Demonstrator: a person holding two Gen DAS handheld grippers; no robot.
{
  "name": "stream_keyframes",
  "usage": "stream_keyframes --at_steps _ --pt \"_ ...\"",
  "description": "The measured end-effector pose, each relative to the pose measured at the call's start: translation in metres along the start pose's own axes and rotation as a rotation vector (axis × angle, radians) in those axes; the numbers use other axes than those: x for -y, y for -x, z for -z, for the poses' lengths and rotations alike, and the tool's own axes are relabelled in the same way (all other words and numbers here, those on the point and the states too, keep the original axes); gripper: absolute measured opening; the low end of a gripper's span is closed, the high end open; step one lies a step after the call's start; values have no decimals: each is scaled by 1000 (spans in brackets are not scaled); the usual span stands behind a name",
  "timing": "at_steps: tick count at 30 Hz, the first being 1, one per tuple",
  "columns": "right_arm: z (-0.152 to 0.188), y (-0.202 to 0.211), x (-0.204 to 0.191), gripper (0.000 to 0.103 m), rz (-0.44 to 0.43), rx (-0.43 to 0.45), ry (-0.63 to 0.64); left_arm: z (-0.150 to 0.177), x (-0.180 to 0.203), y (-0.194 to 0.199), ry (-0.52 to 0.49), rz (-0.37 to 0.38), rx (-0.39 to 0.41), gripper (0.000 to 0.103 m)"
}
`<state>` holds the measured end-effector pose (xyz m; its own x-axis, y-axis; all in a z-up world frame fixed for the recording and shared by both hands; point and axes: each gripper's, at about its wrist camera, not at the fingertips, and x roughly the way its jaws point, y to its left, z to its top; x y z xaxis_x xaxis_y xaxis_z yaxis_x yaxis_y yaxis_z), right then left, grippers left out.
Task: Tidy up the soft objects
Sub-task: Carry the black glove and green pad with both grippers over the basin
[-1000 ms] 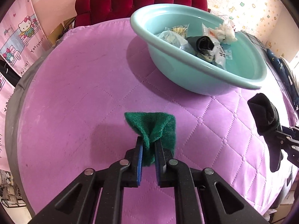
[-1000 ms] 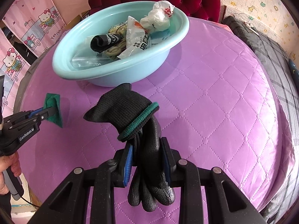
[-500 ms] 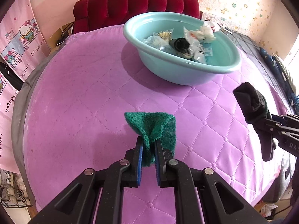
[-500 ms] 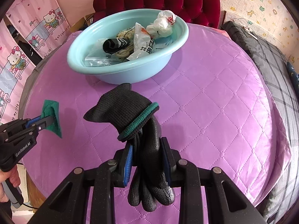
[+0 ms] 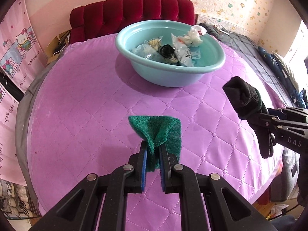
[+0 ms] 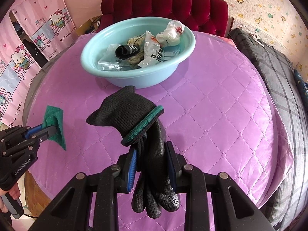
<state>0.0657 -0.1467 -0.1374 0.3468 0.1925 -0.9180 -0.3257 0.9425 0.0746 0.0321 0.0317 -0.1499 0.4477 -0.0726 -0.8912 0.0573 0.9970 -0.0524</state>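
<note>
My left gripper (image 5: 153, 150) is shut on a folded green scouring cloth (image 5: 157, 130), held above the purple quilted cover (image 5: 86, 105). In the right wrist view that cloth (image 6: 54, 122) hangs at the left, clamped by the left gripper (image 6: 50, 130). My right gripper (image 6: 151, 154) is shut on a pair of black knit gloves with a green cuff (image 6: 132, 115); their fingers dangle below the jaws. From the left wrist view the gloves (image 5: 244, 100) appear at the right. A light blue basin (image 5: 169, 73) sits farther back, holding bags and a dark rolled item (image 6: 127, 51).
A red tufted headboard (image 6: 163, 5) stands behind the basin (image 6: 134, 77). Pink cartoon curtains (image 6: 28, 38) hang at the left. A grey checked blanket (image 6: 279, 86) covers the right side. A hand (image 6: 11, 192) grips the left tool's handle at the lower left.
Both grippers have risen and pulled back from the basin, which now looks smaller and farther away. The cloth and the gloves stay clamped as before.
</note>
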Motion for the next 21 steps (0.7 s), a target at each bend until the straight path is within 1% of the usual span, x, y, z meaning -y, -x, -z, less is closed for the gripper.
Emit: stream_keyframes --at_steps 9,21 --pt "-13 20 -7 31 -3 25 13 -16 17 24 -54 6 33 12" --pt "-54 46 -7 31 -12 82 13 -56 29 47 -107 20 81 12"
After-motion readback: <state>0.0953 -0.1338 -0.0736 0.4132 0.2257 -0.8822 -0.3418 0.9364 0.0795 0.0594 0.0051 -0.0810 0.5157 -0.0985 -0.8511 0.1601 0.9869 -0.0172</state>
